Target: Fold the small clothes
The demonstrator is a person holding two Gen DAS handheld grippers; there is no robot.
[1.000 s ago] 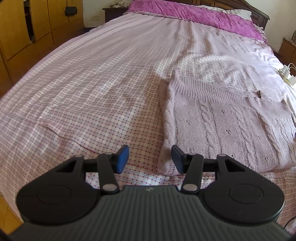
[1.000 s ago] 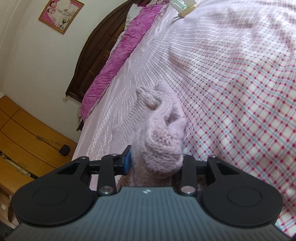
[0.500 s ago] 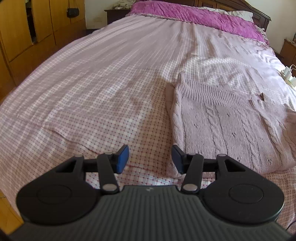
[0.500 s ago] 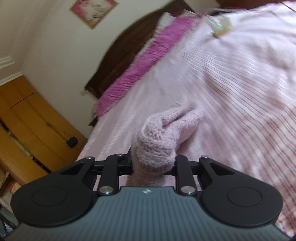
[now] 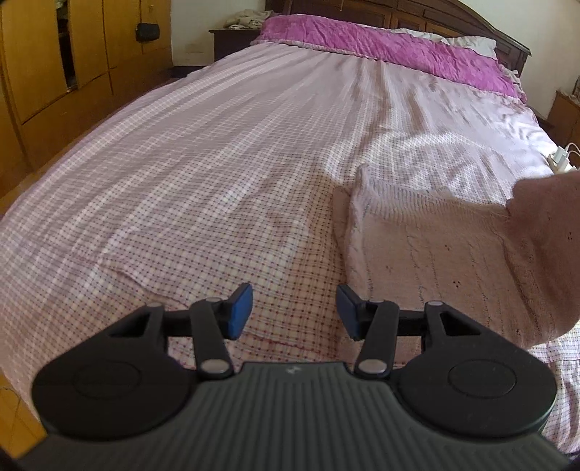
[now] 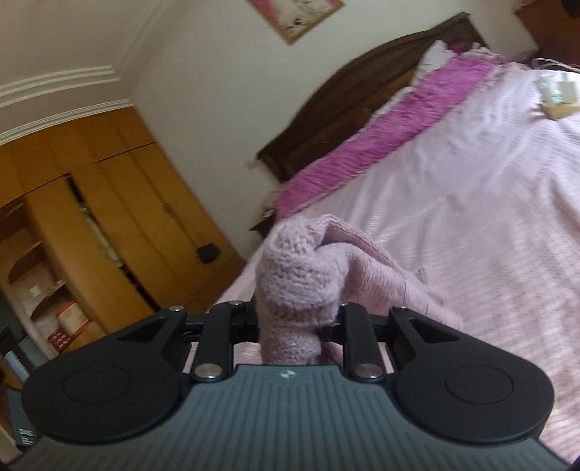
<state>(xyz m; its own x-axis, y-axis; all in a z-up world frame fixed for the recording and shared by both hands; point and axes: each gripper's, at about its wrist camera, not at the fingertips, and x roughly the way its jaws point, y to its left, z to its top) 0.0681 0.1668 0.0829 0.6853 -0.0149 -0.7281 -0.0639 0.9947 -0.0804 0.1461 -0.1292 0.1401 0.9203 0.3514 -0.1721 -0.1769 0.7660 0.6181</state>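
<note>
A pale pink cable-knit sweater lies on the checked bedsheet, right of centre in the left wrist view. Its right side is lifted into a hanging fold. My left gripper hovers open over the sheet just left of the sweater's near edge, nothing between its blue pads. In the right wrist view my right gripper is shut on a bunched part of the sweater, raised off the bed; the pads are hidden by the knit.
A magenta quilt and dark wooden headboard lie at the bed's far end. Wooden wardrobes stand to the left. White chargers with cables rest on the bed's right edge. A framed picture hangs on the wall.
My right gripper has squeezed tighter on the sweater, risen and rolled, lifting the knit off the bed. The raised fold now enters the left wrist view at right. The left gripper barely moved.
</note>
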